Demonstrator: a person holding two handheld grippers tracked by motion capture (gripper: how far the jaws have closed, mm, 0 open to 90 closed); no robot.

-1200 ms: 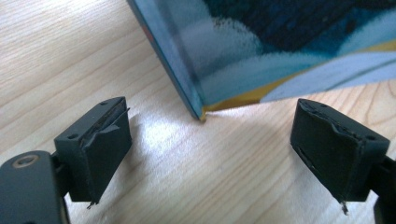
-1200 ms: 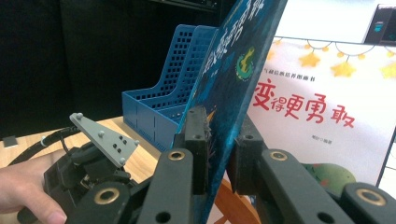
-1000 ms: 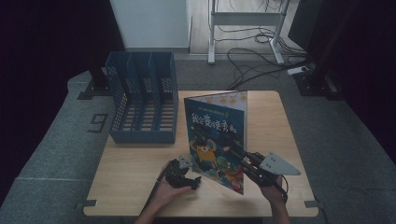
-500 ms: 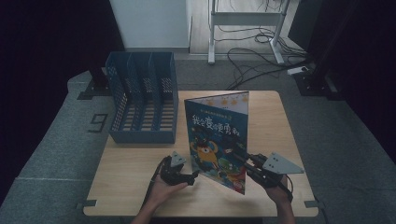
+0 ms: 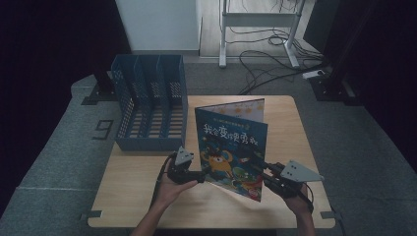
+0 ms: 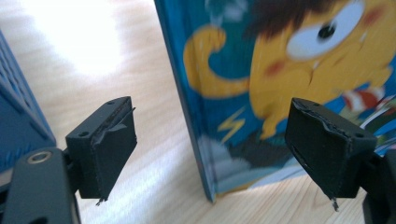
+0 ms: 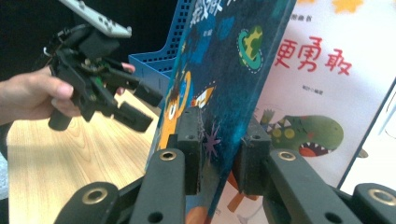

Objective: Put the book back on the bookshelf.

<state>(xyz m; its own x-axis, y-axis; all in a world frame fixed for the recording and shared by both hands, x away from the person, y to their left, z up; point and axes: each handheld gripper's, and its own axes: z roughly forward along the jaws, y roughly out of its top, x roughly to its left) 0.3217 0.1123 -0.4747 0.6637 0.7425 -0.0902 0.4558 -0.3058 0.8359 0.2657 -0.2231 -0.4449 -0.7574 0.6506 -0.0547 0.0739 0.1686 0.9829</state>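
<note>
The left tool (image 5: 200,177) had risen beside the book (image 5: 231,147), jaws spread at its corner; the right tool (image 7: 219,140), loosening slightly, pinched the cover, pointing level.

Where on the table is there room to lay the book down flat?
Bare wood lies along the near edge of the table, left of the left gripper, and on the far right past the book. It's crowded at the far left, where the blue file rack stands.
</note>
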